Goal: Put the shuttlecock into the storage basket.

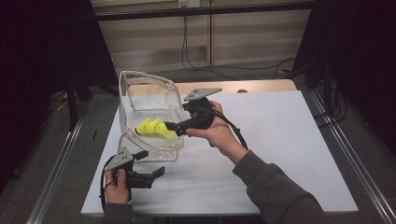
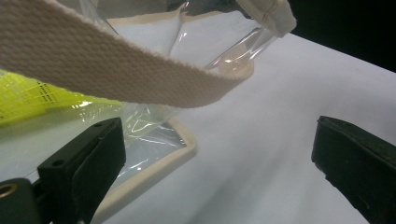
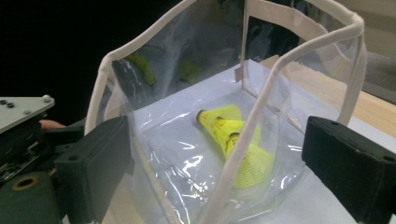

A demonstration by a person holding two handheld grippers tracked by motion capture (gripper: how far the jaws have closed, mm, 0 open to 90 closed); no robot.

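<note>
The right gripper is being held with its jaws spread at the bag's mouth, empty. Inside the bag, yellow shuttlecocks are lying at 12 o'clock from the jaws. The left gripper is being held spread too, at the bag's 6 o'clock on the table, under a strap.

We count one clear bag, two yellow shuttlecocks inside it, and two grippers: left gripper, right gripper.

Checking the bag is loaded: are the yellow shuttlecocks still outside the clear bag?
No, the yellow shuttlecocks lie on the floor inside the clear bag, behind its wall.
</note>
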